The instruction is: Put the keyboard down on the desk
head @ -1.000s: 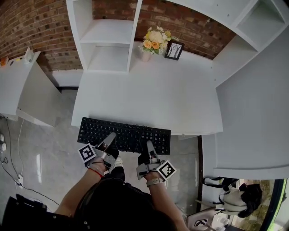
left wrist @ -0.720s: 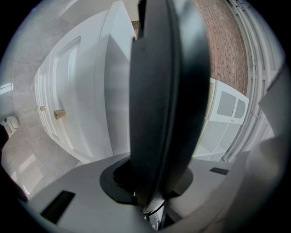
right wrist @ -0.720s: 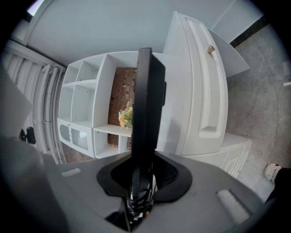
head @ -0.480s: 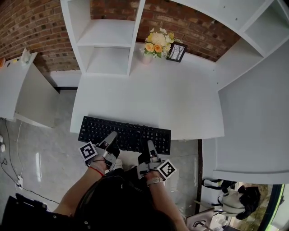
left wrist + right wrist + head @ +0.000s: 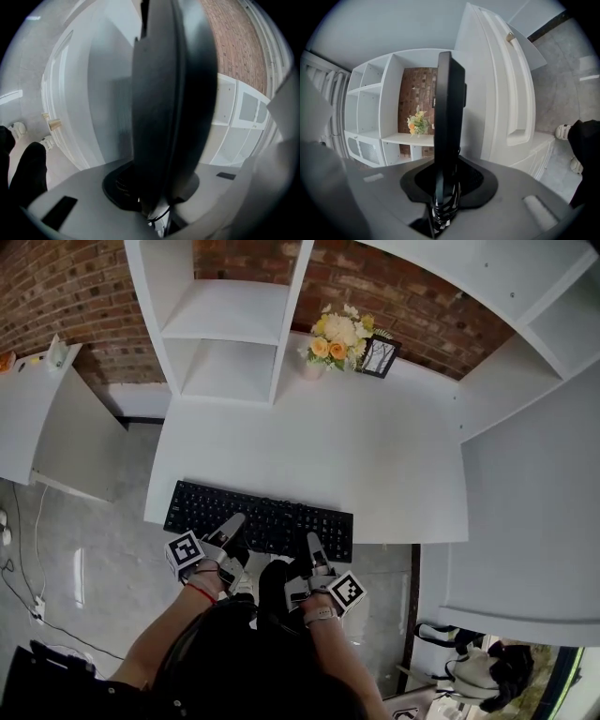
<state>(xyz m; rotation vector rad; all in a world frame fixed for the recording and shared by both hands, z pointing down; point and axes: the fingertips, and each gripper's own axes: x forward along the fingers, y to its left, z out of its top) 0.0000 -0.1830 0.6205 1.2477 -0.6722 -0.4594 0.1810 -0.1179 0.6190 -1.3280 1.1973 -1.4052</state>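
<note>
Keyboard spot: keyboard (image 5: pixel 258 519) was held up at the front edge of the desk (image 5: pixel 309 446) — far long side over the white top, near long side hanging out past the edge, over the floor.
Long axis: ran pretty much parallel to the desk's front edge, sitting toward the desk's left half.
Left gripper: left gripper (image 5: pixel 231 526) was clamped narrow on the near long side, a bit left of the board's middle. Its own view showed the black slab edge-on right between the jaws.
Right gripper: right gripper (image 5: pixel 312 544) had the same kind of pinch on that near side, closer to the board's right end, with the board standing edge-on between its jaws too.
Way to go: desk lay straight ahead of both grippers, beyond the keyboard, so my guess was forward onto the top and then down.
Nearer hand: neither really, both sat about equally short of the desk's front edge.
Room on top: flowers (image 5: pixel 339 334) and picture frame (image 5: pixel 380 357) stood at the desk's back, well apart from the board.
Worry: lowered right there, I reckon the near half would've had no desk under it — it needed to go further in first.
</note>
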